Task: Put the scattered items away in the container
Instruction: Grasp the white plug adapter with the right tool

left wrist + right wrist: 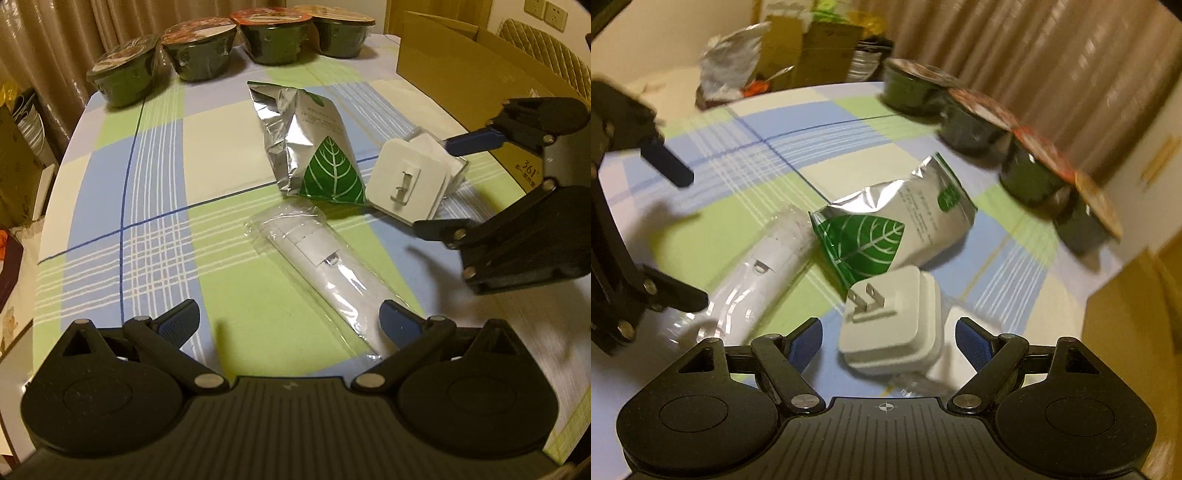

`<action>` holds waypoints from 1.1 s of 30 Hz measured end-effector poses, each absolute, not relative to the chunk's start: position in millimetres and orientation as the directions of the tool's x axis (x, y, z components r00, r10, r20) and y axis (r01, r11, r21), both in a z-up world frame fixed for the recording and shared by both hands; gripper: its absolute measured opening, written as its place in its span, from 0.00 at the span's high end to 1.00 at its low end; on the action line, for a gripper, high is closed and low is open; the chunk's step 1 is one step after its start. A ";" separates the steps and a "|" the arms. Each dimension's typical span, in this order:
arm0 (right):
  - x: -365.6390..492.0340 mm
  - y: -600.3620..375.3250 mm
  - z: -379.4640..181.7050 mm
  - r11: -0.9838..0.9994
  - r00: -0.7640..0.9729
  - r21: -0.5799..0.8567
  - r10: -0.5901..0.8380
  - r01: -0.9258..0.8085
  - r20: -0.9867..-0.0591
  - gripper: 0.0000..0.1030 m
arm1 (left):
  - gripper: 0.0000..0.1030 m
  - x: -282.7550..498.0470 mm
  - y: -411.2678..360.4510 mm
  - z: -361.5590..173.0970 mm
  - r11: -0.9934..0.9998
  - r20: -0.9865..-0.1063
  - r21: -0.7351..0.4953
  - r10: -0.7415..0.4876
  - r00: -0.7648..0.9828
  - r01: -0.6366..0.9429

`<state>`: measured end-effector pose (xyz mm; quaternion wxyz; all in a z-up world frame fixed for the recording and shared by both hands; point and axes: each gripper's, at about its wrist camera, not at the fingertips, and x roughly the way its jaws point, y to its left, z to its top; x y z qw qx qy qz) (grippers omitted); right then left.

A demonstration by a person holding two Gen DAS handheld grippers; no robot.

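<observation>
While we are looking across the checked tablecloth (pixel 155 192) from its left side, four sealed noodle bowls (pixel 201 51) are standing in a row along the far edge. Our left gripper (pixel 290 325) is hovering with jaws spread wide, holding nothing, over the near end of the bagged white tube (pixel 325 266), whose long axis is running from near right to far left. Beyond it the silver leaf-print pouch (pixel 314 147) is lying lengthwise away from us. Further right, our right gripper (pixel 888 341) is straddling the white plug adapter (pixel 892 325), prongs pointing up, jaws apart. The cardboard box (pixel 461 62) is sitting at far right.
</observation>
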<state>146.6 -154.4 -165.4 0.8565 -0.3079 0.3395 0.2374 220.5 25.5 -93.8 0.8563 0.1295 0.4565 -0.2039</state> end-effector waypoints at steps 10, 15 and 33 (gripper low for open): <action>144.1 -146.8 -180.9 0.587 0.690 -0.489 0.172 -0.645 -0.703 0.34 | 0.01 222.0 34.6 -103.8 0.903 -0.833 -0.010 -0.246 0.496 0.430; 138.7 -156.6 -168.8 0.672 0.668 -0.399 0.192 -0.624 -0.719 0.34 | 0.01 220.9 35.7 -104.5 0.900 -0.832 -0.022 -0.258 0.492 0.435; 100.1 -245.4 -160.9 0.941 0.551 0.056 0.242 -0.332 -0.798 0.15 | 0.10 237.9 -3.9 -109.6 0.913 -0.839 -0.070 -0.271 0.472 0.401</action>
